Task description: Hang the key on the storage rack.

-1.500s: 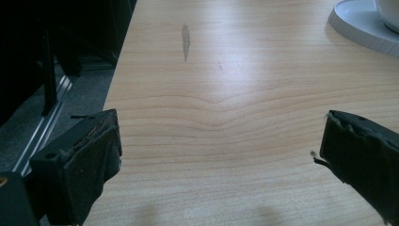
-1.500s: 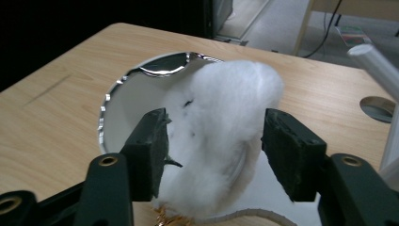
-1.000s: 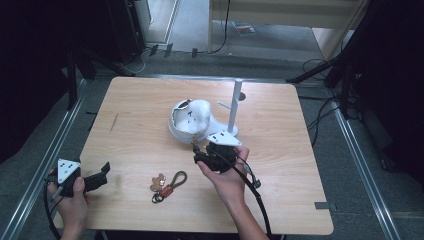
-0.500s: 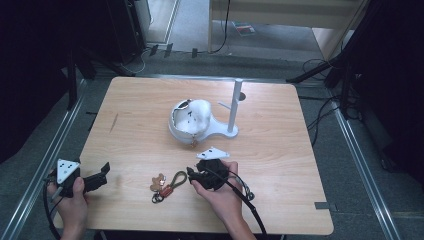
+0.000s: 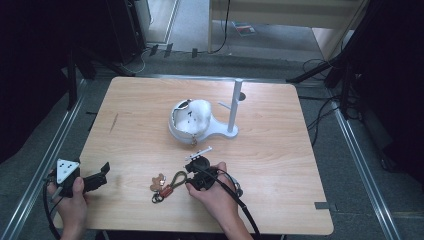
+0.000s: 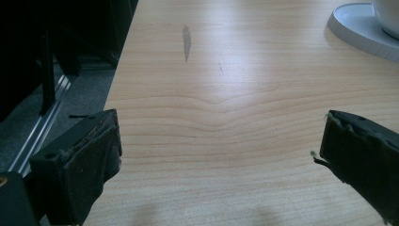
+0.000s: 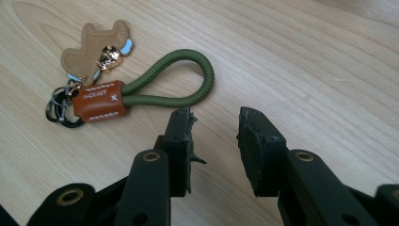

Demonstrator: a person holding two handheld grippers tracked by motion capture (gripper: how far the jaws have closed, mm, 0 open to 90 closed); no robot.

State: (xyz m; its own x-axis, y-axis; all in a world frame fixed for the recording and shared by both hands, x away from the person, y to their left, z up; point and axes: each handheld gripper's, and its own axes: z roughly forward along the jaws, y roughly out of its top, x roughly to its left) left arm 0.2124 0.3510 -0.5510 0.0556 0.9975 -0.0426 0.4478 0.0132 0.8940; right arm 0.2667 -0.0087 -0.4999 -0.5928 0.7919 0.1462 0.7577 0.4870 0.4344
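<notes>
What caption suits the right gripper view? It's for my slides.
Right tongs, slightly open, approach a green cord loop keychain with tan leather charm on the wooden table.

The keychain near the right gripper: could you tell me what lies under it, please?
The keychain lies flat on the bare wooden table, with its green cord loop, orange leather tab, tan charm and dark rings all touching the wood. Whatever is directly beneath those parts is covered.

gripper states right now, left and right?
Left gripper: open, holding nothing, over bare table.
Right gripper: open, empty, beside the keychain.
</notes>
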